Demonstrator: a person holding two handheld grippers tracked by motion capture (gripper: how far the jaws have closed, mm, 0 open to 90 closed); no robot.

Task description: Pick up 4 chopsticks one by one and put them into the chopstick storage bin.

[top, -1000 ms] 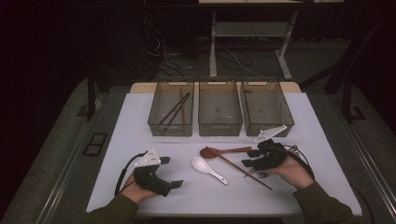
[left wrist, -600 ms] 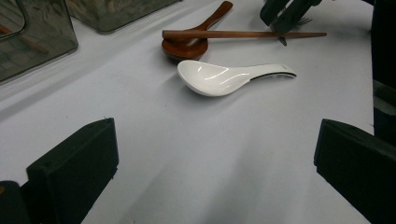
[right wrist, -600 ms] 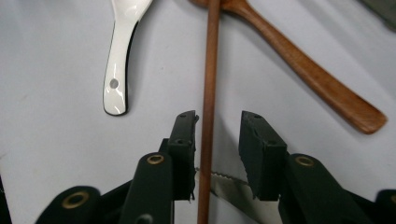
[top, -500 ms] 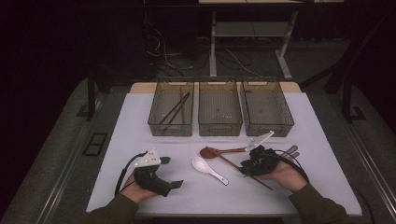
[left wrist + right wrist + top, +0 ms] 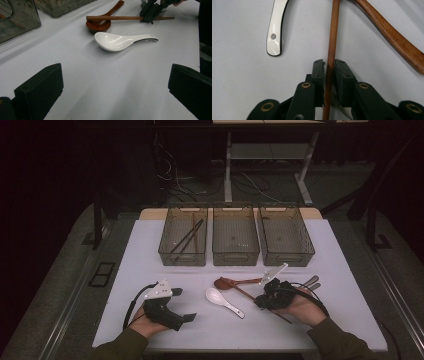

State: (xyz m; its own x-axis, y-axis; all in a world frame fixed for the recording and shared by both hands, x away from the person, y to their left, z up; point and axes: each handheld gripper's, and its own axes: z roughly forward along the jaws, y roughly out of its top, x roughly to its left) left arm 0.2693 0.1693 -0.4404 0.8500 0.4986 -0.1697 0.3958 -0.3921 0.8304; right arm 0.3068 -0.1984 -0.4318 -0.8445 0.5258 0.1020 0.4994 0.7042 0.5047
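White spoon [image 5: 223, 300] on counter [image 5: 325, 255]: three bins [image 5: 235, 235] behind; wooden spoon [image 5: 235, 282] just beyond; left gripper [image 5: 179, 308] left, right gripper [image 5: 263, 299] right.

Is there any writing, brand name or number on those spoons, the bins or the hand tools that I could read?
None can be read in these pictures.
White spoon: plain, no print; its handle has a small hole, no mark.
Wooden spoon and wooden stick: bare wood.
Three clear bins: no label visible.
Left gripper and right gripper: black, no lettering, only brass rivets.
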